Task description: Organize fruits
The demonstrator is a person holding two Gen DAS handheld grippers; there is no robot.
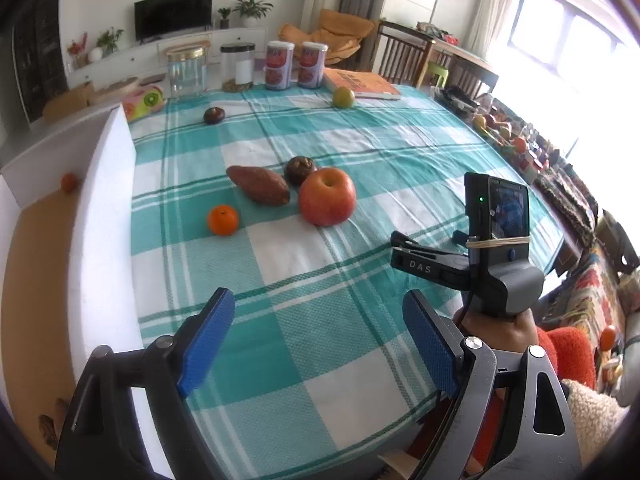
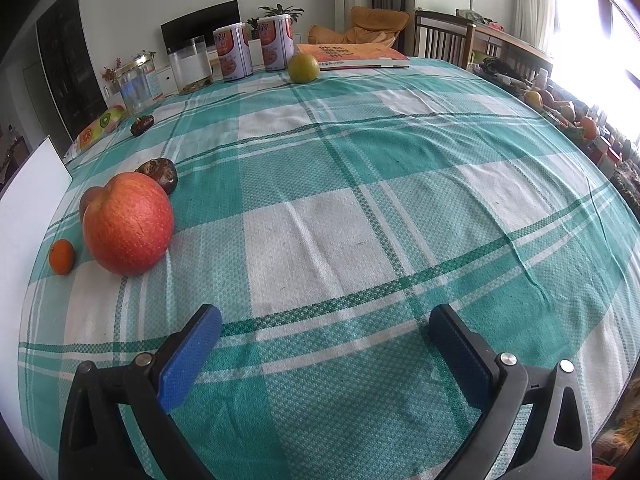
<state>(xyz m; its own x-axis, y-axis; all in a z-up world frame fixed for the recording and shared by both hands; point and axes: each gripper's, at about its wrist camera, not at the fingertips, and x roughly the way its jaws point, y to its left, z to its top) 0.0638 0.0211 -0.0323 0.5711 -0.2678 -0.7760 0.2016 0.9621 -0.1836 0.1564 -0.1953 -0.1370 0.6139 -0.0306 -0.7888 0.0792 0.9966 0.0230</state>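
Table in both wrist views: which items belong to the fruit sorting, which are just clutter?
Job:
apple
small orange
sweet potato
two dark brown fruits
green fruit
white box, one small orange inside

Clutter:
two jars
two cans
book

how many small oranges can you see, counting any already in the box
2. One small orange sits on the checked cloth left of the apple; another lies inside the white box. More may be hidden behind its wall.
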